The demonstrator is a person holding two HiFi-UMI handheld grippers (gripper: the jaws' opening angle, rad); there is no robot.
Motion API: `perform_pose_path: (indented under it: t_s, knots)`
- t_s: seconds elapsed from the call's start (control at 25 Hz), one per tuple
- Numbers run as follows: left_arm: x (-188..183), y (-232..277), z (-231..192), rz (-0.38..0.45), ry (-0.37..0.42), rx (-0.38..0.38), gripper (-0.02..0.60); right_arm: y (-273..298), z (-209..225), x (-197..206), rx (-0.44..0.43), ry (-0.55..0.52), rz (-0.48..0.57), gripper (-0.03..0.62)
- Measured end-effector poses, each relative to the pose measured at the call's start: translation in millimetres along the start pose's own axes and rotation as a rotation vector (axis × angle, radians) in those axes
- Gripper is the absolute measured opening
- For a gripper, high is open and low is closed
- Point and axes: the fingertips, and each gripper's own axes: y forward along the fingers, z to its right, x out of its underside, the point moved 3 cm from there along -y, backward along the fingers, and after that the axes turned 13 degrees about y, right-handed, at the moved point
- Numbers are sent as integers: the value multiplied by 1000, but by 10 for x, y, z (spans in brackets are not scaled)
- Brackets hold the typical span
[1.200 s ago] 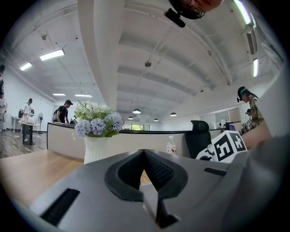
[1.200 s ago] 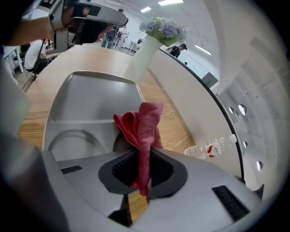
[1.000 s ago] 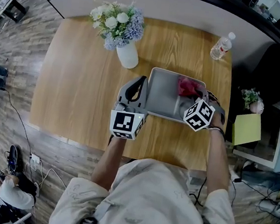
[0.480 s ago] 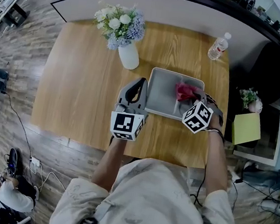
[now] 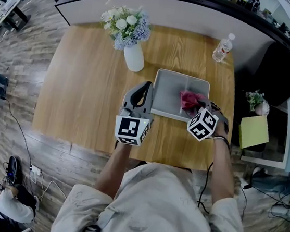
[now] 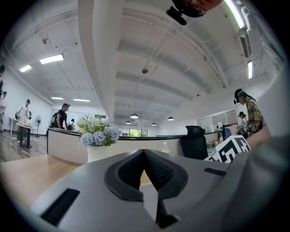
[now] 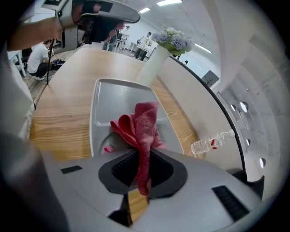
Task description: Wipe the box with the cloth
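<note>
Right gripper view: right gripper (image 7: pixel 142 170) clamped shut on the red cloth (image 7: pixel 142 129), with bunched folds resting inside the grey box (image 7: pixel 113 97) at its near end. Wiping apparently under way, with the far end toward 12 o'clock likely not yet covered. Head view: box just at 2 o'clock of the left gripper (image 5: pixel 147 86), cloth at 11 o'clock of the right gripper's cube. Left gripper view: closed on nothing.
</note>
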Motion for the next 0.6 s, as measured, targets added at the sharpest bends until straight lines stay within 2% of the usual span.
perform_pose_path:
  t_s: [0.6]
  knots:
    - [-4,-260,106,8,-5,17,9,-210,-352,170,-45,27,-38,63]
